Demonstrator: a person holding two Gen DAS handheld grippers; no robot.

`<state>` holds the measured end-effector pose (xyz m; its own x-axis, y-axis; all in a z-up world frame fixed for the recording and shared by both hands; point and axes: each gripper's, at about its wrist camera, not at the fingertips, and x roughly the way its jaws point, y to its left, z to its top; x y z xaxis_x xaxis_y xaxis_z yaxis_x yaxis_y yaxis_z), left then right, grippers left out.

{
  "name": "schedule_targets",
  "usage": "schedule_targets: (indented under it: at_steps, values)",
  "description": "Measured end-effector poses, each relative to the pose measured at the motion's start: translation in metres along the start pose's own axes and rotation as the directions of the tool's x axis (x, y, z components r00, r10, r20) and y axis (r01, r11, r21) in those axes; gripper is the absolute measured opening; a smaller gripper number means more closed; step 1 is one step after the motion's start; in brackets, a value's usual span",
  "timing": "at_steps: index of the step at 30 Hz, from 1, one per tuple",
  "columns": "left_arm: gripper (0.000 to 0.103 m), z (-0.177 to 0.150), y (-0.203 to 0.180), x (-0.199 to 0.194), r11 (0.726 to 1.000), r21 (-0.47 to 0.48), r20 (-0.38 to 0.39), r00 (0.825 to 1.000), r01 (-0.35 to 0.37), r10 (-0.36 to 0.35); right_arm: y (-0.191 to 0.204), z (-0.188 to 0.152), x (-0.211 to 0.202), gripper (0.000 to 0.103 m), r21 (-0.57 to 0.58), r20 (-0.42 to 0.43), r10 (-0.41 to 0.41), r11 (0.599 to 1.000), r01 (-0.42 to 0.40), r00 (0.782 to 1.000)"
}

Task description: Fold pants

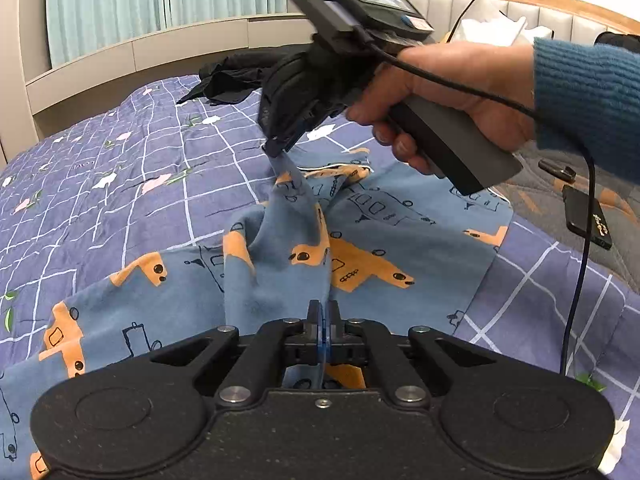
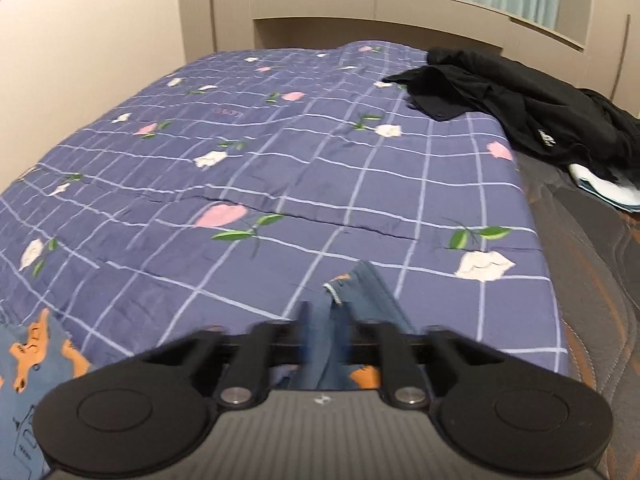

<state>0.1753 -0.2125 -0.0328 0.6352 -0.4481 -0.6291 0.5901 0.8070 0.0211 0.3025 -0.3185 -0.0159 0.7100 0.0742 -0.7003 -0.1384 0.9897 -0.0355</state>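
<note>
Both claws pinch the pants; the fold has barely begun.

From the left: the left claw [image 1: 323,316] at six o'clock in its own view is clenched on a bunched ridge of the blue pants [image 1: 280,264], which sprawl rumpled across the bed [image 1: 100,152]. At twelve o'clock from it, the right claw [image 1: 276,148], held by a hand [image 1: 452,96], grips a raised corner of the same cloth, and its own view shows fabric between the pads. No neat fold lies flat yet, so nearly all the work remains. Open quilt stretches toward ten and twelve o'clock; dark clothes [image 2: 520,96] lie at two o'clock and the quilt's edge at three.
</note>
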Motion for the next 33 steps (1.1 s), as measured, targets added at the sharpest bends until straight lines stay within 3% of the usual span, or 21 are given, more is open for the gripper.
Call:
schedule_targets:
  at_steps: [1, 9, 16, 23, 33]
  values:
    - [0.000, 0.001, 0.000, -0.002, 1.000, 0.000, 0.005, 1.000, 0.000, 0.000, -0.002, -0.001, -0.002, 0.002, 0.007, 0.013, 0.000, 1.000, 0.000, 1.000]
    - [0.000, 0.008, -0.009, -0.024, 0.999, 0.048, 0.060, 0.998, 0.024, -0.027, -0.035, -0.017, -0.068, 0.001, 0.105, 0.185, -0.014, 0.994, -0.005, 0.983]
    - [0.000, 0.004, -0.030, -0.038, 0.986, 0.145, 0.075, 0.993, 0.077, -0.088, -0.070, -0.068, -0.145, 0.001, 0.237, 0.299, -0.090, 0.971, 0.017, 0.950]
    - [0.000, -0.011, -0.044, -0.029, 0.974, 0.204, 0.017, 0.994, 0.103, -0.109, -0.094, -0.136, -0.170, 0.001, 0.362, 0.247, -0.170, 0.929, 0.072, 0.954]
    - [0.000, -0.021, -0.048, -0.021, 0.965, 0.244, -0.019, 0.996, 0.094, -0.092, -0.105, -0.187, -0.156, 0.001, 0.465, 0.174, -0.175, 0.882, 0.076, 0.969]
